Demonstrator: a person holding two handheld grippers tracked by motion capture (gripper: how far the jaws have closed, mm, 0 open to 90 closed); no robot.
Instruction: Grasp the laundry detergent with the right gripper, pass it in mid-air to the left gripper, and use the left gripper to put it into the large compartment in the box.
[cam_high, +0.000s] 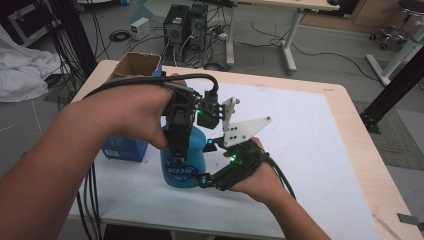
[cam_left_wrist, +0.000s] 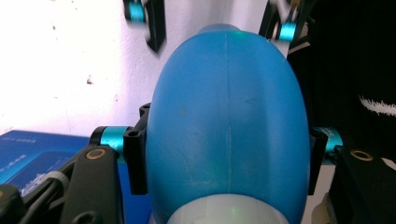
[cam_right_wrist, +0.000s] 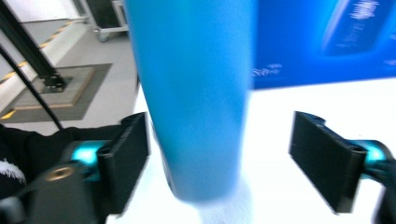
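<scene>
A blue bottle (cam_high: 184, 167) stands upright on the white table top (cam_high: 310, 145). My left gripper (cam_high: 178, 152) reaches down over it from the upper left and is shut on the bottle's rounded body (cam_left_wrist: 229, 121), one pad pressing on each side. My right gripper (cam_high: 206, 180) lies low at the bottle's right, near its base. In the right gripper view the bottle (cam_right_wrist: 196, 93) stands between the right gripper's (cam_right_wrist: 219, 158) jaws. The left pad is close against it and the right pad stands well clear, so this gripper is open.
A blue carton (cam_high: 122, 147) sits right behind the bottle on the left. An open cardboard box (cam_high: 135, 65) stands at the table's far left corner. Cables trail from both grippers. Desks, computer towers and a chair stand on the floor beyond.
</scene>
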